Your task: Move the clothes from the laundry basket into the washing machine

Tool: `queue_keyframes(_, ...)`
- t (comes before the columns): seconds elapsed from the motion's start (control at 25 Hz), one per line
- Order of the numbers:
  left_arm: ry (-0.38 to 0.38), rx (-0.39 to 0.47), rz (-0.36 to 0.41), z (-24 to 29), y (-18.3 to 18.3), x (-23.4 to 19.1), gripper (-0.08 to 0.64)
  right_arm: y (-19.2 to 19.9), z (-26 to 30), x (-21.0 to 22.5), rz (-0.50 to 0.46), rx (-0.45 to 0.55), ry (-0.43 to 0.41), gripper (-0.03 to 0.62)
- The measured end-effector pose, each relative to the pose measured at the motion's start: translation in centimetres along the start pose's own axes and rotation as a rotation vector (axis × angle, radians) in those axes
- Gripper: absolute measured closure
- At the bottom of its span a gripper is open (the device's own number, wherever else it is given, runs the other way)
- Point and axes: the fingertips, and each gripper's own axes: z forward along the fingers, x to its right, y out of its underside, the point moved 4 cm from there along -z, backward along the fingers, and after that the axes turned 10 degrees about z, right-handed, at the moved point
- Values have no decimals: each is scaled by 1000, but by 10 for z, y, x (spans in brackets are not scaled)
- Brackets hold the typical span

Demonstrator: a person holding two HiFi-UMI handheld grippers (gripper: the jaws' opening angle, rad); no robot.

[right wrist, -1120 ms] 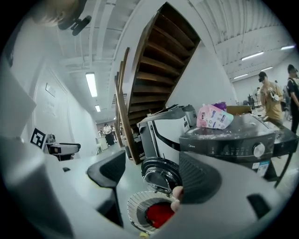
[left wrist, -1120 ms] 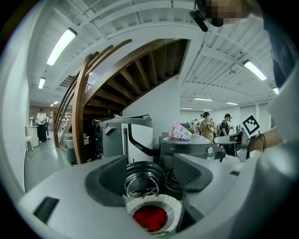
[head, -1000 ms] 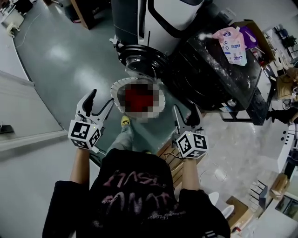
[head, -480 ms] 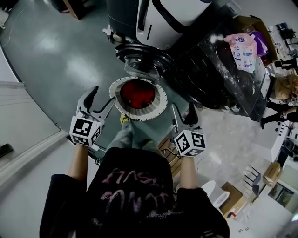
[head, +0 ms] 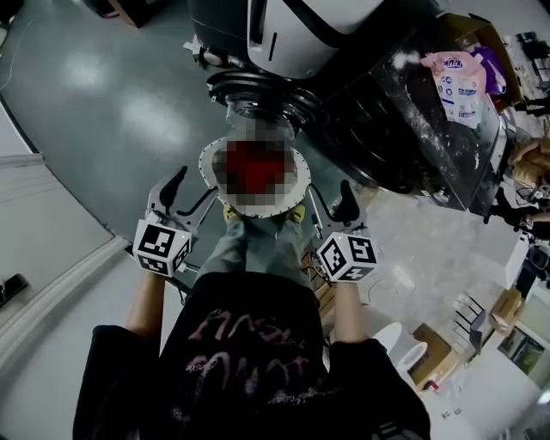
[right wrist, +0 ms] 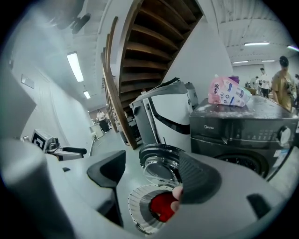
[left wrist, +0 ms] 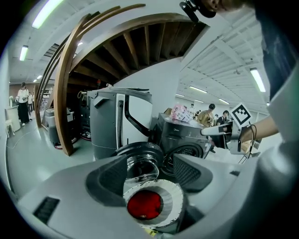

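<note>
A round white laundry basket stands on the floor with red clothes inside, partly under a mosaic patch. Behind it is the dark washing machine, its round glass door swung open over the basket. My left gripper hangs open at the basket's left rim with nothing between its fingers. My right gripper is open at the right rim, also empty. The left gripper view looks between its pads at the basket and the red clothes. The right gripper view shows the red clothes too.
A tall grey-and-white machine stands left of the washer. A pink detergent pouch lies on the washer's top. The person's feet are close to the basket's near side. Boxes and clutter sit at the right; people stand far off.
Both grippers have come down and forward to flank the basket. The basket now sits nearer and lower in view, and the person's shoes show at its near rim.
</note>
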Motion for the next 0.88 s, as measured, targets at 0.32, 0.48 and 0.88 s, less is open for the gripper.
queue_keyframes(0.32,-39,-17,-56,27,-3,19,245,-11,26,14,-36,-51,-71,236)
queue_keyframes(0.48,-74,-37,-105,41,3,18,245,-5,39,30,-41,-98,-82,236)
queue_keyframes(0.88,-77,-104,-184,73,31,27,245,19,66,58,16,-189,-73,239)
